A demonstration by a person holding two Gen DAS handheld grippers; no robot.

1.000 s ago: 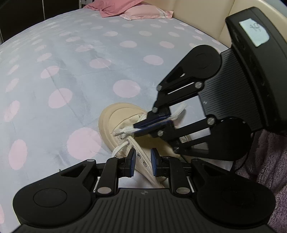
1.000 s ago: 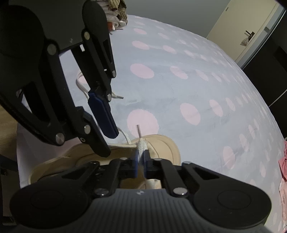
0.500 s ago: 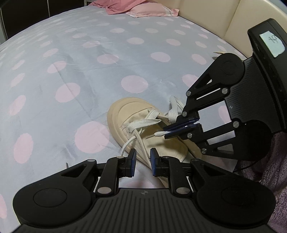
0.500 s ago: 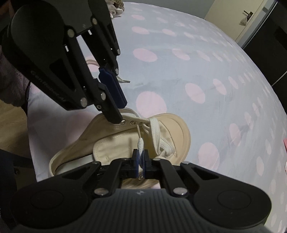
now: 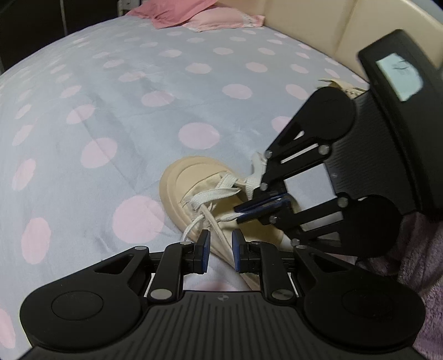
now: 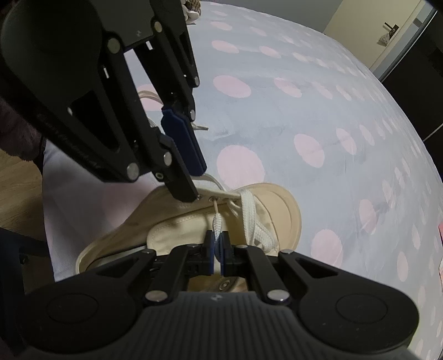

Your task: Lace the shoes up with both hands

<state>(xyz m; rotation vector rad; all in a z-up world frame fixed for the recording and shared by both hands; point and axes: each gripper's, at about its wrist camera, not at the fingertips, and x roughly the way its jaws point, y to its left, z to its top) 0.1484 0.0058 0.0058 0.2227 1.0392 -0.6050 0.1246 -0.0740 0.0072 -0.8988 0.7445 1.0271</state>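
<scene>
Left hand-held gripper: bottom centre of the left-wrist frame; jaws slightly parted, blue pads either side of the shoe's eyelet edge and a lace strand, not visibly pressing; nothing clearly held.
Right hand-held gripper: bottom centre of the right-wrist frame; jaws closed on the lace end, clamped just behind its tip.
Lace end: tip pointed at an eyelet on the far flap; whether already through, cannot tell.
Shoe: beige canvas, lying on the bed just past both grippers, centre of both frames, toe pointing away.
Lace: white, crossed over the lowest eyelets near the toe.
Done: only the front rows threaded, judging by the crossings.
Left: upper eyelets toward the ankle bare; most of the threading, tightening and the bow not yet done, by this reading.
Bed: grey-blue cover with pink dots, filling most of both frames.
In the way: left gripper's linkage crowding the eyelet row in the right-wrist frame; likely snag for the loose lace.
Second shoe: partly hidden behind the left gripper, upper left of the right-wrist frame.
Pillow: pink, top centre of the left-wrist frame.
Headboard: cream, upper right.
Door: far upper right of the right-wrist frame.
</scene>
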